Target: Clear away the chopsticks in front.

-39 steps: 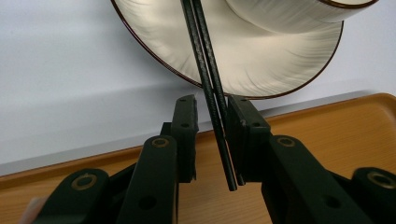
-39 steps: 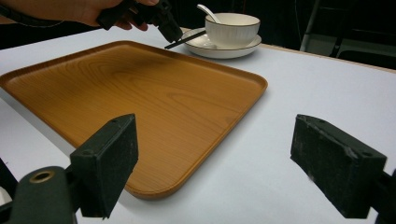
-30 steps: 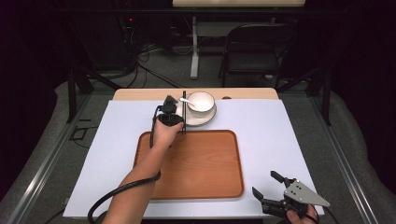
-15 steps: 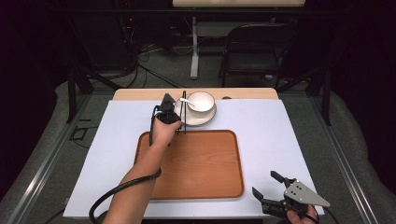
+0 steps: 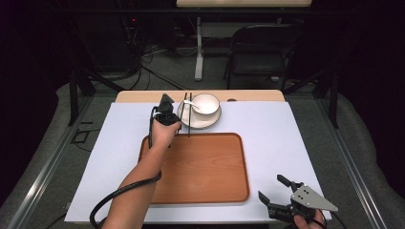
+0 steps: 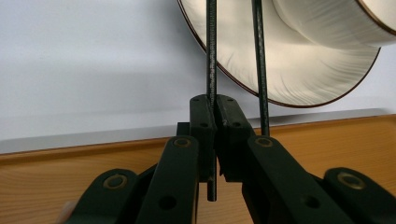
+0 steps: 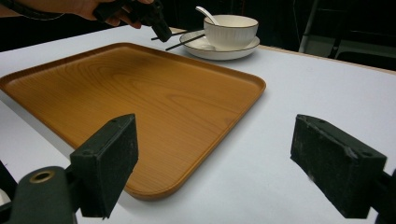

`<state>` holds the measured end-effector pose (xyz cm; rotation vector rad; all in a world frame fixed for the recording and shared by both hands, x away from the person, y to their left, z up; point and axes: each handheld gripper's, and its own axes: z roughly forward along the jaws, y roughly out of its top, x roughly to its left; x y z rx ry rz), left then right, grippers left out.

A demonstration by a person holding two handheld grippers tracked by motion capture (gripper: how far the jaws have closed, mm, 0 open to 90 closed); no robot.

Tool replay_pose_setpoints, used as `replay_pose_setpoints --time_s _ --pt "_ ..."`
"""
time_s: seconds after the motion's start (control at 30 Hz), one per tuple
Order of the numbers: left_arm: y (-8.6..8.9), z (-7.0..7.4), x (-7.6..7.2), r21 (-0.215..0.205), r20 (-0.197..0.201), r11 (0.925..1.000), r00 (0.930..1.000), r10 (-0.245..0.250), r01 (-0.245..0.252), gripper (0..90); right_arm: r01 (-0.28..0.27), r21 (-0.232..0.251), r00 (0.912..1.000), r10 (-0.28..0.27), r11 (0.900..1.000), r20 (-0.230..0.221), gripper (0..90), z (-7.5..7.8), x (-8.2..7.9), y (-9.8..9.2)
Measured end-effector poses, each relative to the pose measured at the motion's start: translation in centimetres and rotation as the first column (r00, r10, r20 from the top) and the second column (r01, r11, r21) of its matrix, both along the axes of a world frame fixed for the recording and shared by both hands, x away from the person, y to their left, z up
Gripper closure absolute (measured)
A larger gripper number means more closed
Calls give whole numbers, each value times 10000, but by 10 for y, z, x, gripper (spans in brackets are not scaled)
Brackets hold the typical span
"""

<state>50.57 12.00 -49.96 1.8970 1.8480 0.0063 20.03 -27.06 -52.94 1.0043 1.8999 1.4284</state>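
the plate [image 6: 289, 60] and bowl [image 6: 336, 18] run off the top and right edges of the left gripper view. the chopstick [image 6: 211, 51] held there passes behind the jaw pads, and its far end is cut off at the top. the right hand [image 5: 305, 222] is cropped at the high view's bottom edge.

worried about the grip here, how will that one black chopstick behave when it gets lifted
The chopstick looks thin, stiff and smooth, so it may swivel in the left hand-held gripper, which pinches it near one end. Its neighbour, on the plate, could roll if nudged.
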Motion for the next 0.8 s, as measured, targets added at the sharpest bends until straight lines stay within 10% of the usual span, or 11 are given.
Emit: replay_pose_setpoints --time_s 0.8 --pt "78 27 -70 -653 981 9934 9913 -879 946 865 44 28 10000 -43 10000 -55 145 0 1 1"
